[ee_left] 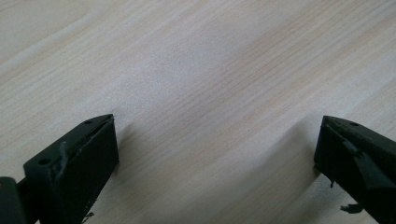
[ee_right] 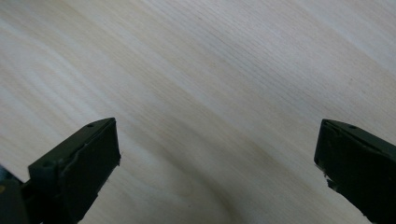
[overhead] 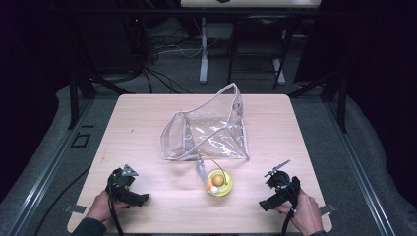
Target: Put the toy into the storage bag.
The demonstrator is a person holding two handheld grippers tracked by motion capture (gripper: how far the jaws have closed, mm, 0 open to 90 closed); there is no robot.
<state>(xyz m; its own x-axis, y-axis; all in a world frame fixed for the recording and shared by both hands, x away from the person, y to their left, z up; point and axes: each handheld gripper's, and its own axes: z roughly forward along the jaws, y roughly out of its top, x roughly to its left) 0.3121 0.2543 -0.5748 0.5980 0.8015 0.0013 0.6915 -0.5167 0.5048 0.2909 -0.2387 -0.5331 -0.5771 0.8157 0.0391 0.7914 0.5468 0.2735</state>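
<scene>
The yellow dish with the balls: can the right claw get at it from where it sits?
Probably yes: the right claw is open, and bare table lies between it and the yellow dish.

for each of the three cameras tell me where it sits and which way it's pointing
High view: above the person's side, facing forward and down on the wooden table, clear pouch and yellow toy; both hands show, with left gripper and right gripper.
Left gripper view: on the left gripper, facing down at bare wood between its open jaws.
Right gripper view: on the right gripper, likewise, jaws open.
Shared: both gripper views show the table's wood grain.
</scene>
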